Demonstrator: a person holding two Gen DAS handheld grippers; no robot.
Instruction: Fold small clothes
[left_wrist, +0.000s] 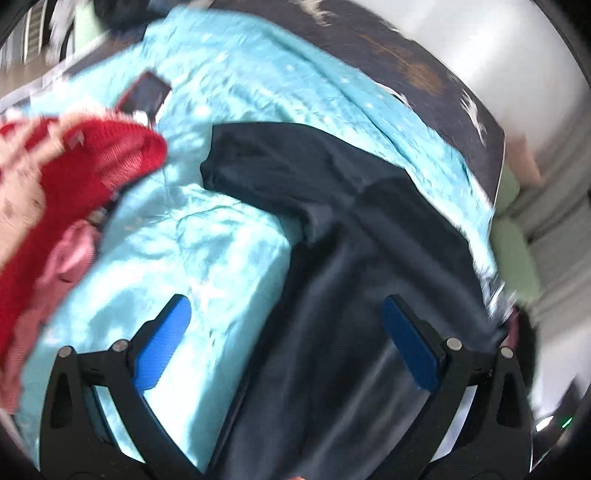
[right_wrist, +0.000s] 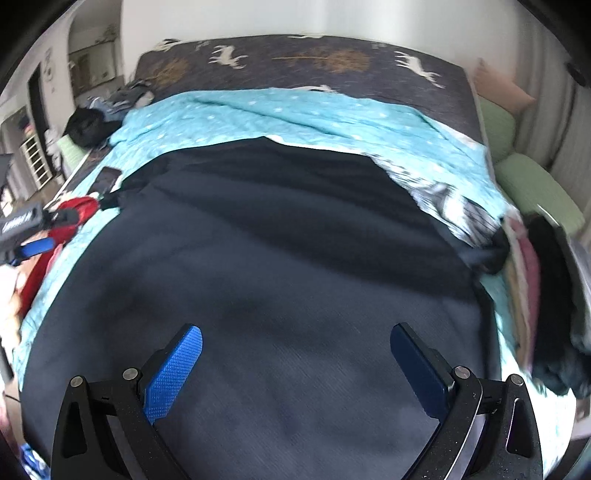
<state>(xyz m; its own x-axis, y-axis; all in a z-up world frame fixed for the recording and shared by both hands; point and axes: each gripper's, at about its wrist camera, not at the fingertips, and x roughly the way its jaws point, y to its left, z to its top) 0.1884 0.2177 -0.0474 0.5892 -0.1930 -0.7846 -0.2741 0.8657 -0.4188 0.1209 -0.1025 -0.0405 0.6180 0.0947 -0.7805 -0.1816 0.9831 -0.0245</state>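
Note:
A dark navy garment (right_wrist: 280, 258) lies spread flat on the light blue blanket (right_wrist: 295, 114) on the bed. In the left wrist view the same garment (left_wrist: 351, 236) shows with one sleeve reaching left. My left gripper (left_wrist: 288, 321) is open above the garment's left edge, one finger over the blanket (left_wrist: 177, 240). It also shows at the left edge of the right wrist view (right_wrist: 33, 236). My right gripper (right_wrist: 295, 350) is open and empty over the garment's middle.
A pile of red and pink clothes (left_wrist: 66, 184) lies left of the garment. A phone (left_wrist: 147, 94) rests on the blanket beyond it. Folded clothes (right_wrist: 535, 280) are stacked at the bed's right edge. Green cushions (right_wrist: 532, 184) sit to the right.

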